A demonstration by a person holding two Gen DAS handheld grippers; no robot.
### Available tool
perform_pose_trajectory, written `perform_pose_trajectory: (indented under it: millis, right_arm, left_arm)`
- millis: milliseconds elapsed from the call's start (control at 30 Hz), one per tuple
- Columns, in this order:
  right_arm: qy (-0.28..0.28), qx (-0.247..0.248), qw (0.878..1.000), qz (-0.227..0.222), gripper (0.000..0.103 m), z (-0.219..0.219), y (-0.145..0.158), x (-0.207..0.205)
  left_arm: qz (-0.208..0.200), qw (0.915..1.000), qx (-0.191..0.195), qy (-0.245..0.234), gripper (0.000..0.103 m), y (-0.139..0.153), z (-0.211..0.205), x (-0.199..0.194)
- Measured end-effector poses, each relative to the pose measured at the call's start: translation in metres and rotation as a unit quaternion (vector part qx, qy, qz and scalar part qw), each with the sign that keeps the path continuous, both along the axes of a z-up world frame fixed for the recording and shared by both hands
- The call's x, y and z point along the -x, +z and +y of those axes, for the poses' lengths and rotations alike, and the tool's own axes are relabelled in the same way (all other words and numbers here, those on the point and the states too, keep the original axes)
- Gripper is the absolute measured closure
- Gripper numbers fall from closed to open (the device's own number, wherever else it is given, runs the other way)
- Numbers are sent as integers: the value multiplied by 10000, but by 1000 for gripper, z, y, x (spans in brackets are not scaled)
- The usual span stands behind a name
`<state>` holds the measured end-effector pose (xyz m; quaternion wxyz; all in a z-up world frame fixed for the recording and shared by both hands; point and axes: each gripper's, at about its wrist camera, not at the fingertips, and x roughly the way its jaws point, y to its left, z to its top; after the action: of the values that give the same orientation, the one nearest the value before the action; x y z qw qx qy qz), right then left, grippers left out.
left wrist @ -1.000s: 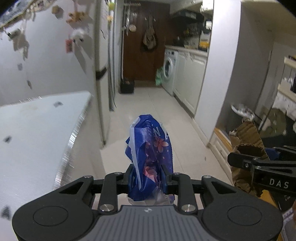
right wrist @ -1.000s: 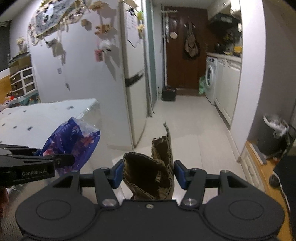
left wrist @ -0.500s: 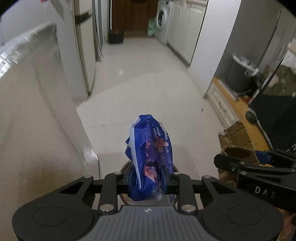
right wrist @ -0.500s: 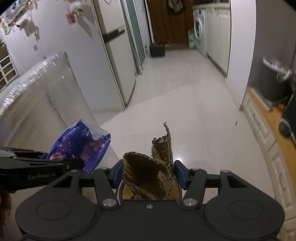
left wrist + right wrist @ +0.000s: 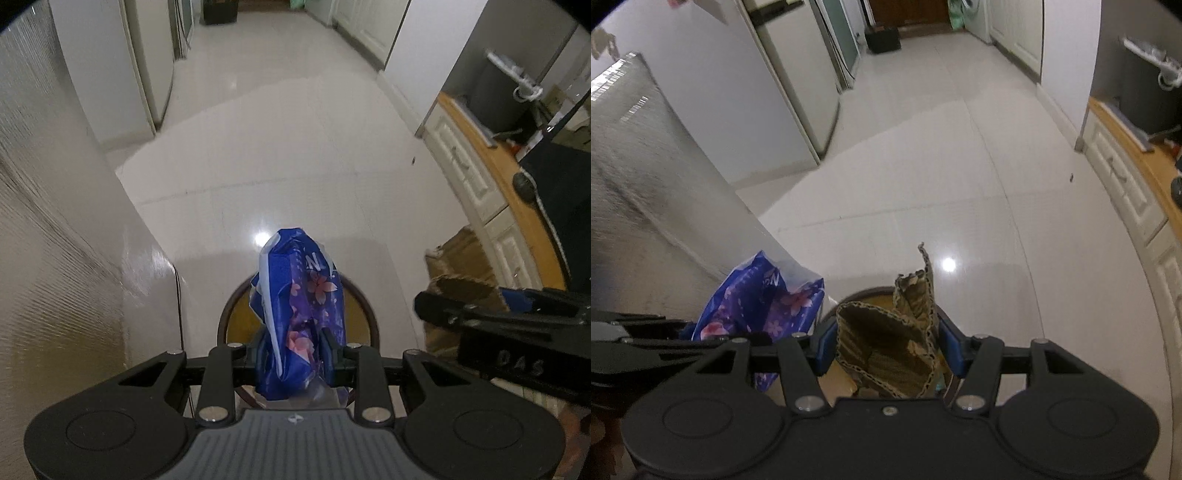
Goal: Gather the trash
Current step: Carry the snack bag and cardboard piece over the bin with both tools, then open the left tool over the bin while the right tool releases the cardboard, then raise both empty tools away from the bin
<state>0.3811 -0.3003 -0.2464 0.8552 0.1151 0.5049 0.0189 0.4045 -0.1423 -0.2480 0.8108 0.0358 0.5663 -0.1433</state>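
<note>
A: Left wrist view, item one: blue flowered plastic bag. Location?

B: Directly above the round bin, a dark-rimmed bin with a yellowish inside, standing on the floor. The left hand-held gripper has its jaws drawn in narrow and pinched on the crumpled lower part of the bag; the rest stands up above the fingers.

A: Handling?

B: Judged very light, soft, crinkly film. Slippery, so it could slide in the pads, and it springs back when squeezed. Best taken by a bunched fold, as now, not by a single loose layer.

A: Item two?

B: Torn corrugated cardboard, brown, folded over on itself. Also above the bin, toward its right side. The right hand-held gripper holds it between blue pads, jaws partly closed, wider apart than the left's.

A: Handling?

B: Judged light, fairly stiff, rough enough not to slip. Ragged edges may snag the rim. Grip across the folded thickness, where it resists crushing.

A: Neighbours?

B: Shiny silver-clad worktop side just left of the bin; white cabinet drawers well to its right.
</note>
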Motion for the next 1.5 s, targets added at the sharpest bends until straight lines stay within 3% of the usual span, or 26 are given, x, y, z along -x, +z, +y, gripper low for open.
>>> perform_pose_trajectory:
  millis: [233,367,400,733,967,1033,1100,1500]
  right_arm:
    - [-166,96,9994,284,44,-11,-28,-18]
    - [-149,125,9990,412,44,-9,-41,-22]
    - [-132,120,9988,448,44,-8,-45,-24]
    - [119,28,9977,661,41,6,-67,-40]
    - [494,-238,9958,735,33,20,-70,-41]
    - [514,-339,9943,874,24,22,-75,-39]
    - [507,-375,9930,995,1,23,-81,-36]
    - [771,106,9880,1337,0,22,-85,-20]
  left_arm:
    - [491,9984,267,-25,67,-55,3,-12]
    - [591,9982,112,2,28,-76,1,-16]
    - [610,9981,66,-30,25,-79,1,-16]
    - [762,9966,-318,47,17,-97,24,-14]
    - [866,9944,-330,510,5,-99,47,-15]
    - [903,9929,-348,691,4,-100,54,-13]
    - [947,9915,-340,822,2,-100,58,-13]
    - [914,9909,-304,942,0,-83,64,-9]
